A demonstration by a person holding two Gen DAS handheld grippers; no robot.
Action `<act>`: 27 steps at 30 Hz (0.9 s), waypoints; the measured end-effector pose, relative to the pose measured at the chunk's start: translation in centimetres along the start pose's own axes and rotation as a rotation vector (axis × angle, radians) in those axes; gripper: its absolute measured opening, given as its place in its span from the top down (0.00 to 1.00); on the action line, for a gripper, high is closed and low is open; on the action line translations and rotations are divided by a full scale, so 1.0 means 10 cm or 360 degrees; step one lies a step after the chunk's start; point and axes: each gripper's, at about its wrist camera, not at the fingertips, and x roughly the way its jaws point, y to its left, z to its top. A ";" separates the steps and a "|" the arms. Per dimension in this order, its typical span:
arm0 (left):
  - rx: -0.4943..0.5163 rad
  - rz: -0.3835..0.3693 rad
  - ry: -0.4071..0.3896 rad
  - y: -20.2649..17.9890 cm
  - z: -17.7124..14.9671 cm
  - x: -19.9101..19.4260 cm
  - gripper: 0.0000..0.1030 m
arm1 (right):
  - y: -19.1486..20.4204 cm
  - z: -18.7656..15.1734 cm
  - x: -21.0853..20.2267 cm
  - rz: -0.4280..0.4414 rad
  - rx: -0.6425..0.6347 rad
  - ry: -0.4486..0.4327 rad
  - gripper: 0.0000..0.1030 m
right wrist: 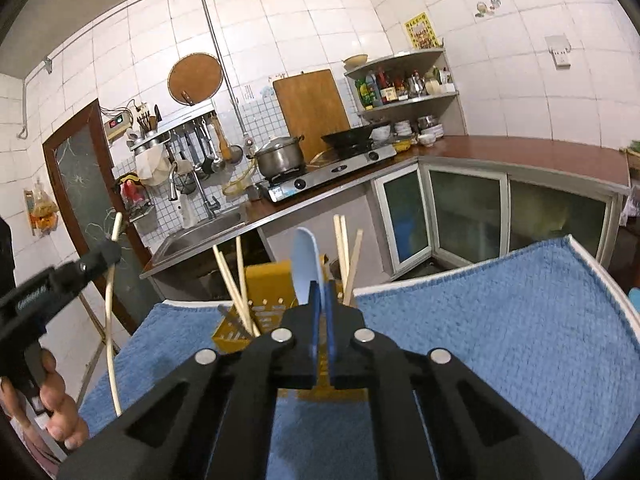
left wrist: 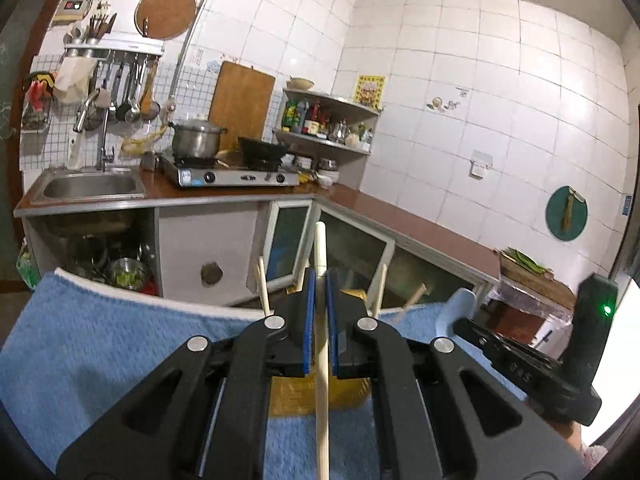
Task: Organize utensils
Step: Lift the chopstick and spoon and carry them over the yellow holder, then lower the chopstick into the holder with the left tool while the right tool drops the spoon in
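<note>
The left gripper [left wrist: 319, 280] has its jaws closed nearly together on a chopstick [left wrist: 321, 344], which runs lengthwise between the blue pads [left wrist: 310, 320] and sticks out past them toward 12 o'clock. In the right wrist view this gripper [right wrist: 105, 254] appears at 9 o'clock, lifted off the blue towel [right wrist: 500, 340], with the chopstick [right wrist: 110, 320] hanging down through it.

The right gripper [right wrist: 322, 286] has its jaws pinched on a pale blue spoon [right wrist: 307, 268], whose rounded end rises above the fingertips at 12 o'clock.

A yellow holder [right wrist: 266, 286] stands on the towel, just beyond the right gripper, with several chopsticks [right wrist: 236, 288] leaning out of it at 11 and 1 o'clock. In the left wrist view the holder [left wrist: 292, 398] sits under the jaws, more chopsticks [left wrist: 262, 286] poking up around it, and the right gripper [left wrist: 532, 364] lies at 3 o'clock.
</note>
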 end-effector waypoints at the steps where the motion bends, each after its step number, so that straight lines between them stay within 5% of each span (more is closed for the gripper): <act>1: 0.0005 0.0010 -0.0025 0.01 0.05 0.03 0.96 | 0.00 0.05 -0.02 -0.0002 -0.0004 -0.0021 0.97; 15: -0.0046 -0.0061 -0.0279 -0.01 0.45 0.61 0.96 | 0.07 0.57 -0.04 -0.0117 -0.0204 -0.0294 0.97; 27: 0.0020 0.0024 -0.0320 0.05 0.24 1.40 0.96 | 0.10 0.44 0.43 -0.0161 -0.0415 -0.0253 0.97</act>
